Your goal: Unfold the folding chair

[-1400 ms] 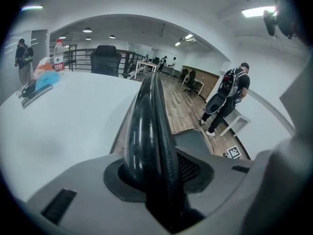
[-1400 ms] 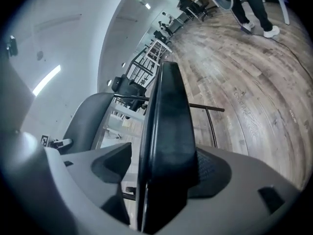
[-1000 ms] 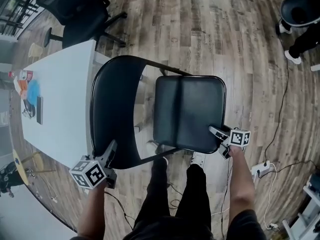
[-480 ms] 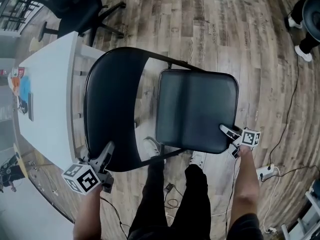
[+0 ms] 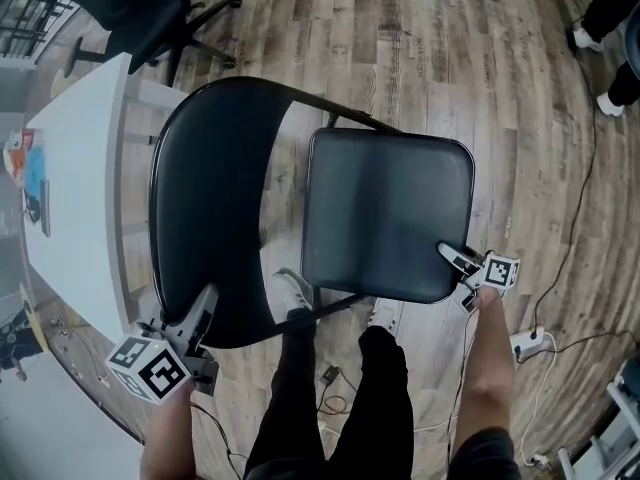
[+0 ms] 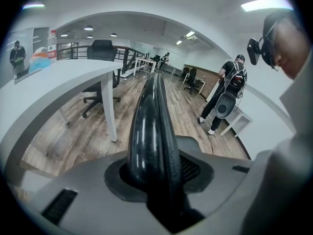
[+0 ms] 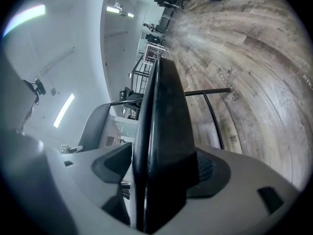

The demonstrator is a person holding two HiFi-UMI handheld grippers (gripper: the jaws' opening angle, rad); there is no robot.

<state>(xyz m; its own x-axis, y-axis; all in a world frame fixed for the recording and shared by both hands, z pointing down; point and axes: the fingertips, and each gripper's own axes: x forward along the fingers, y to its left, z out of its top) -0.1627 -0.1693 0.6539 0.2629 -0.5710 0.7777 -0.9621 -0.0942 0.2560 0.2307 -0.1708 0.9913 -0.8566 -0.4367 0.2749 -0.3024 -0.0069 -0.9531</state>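
Checking left gripper (image 5: 203, 304): what does it hold? (Inspector)
Clamped on the backrest (image 5: 205, 208) rim, near its lower corner. (Operator)
Right gripper (image 5: 455, 260)? (Inspector)
Closed on the seat (image 5: 385, 213) edge, at its near right corner. (Operator)
Chair (image 5: 200, 148) location? (Inspector)
On the wood floor (image 5: 450, 58), just beside the white table (image 5: 80, 188), ahead of the person's legs (image 5: 330, 388). Seat lies about flat, apart from the backrest. (Operator)

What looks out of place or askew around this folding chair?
Nothing looks damaged or spilled. The folding chair looks open. Only a loose cable and a power strip trail across the floor beside the person's feet.
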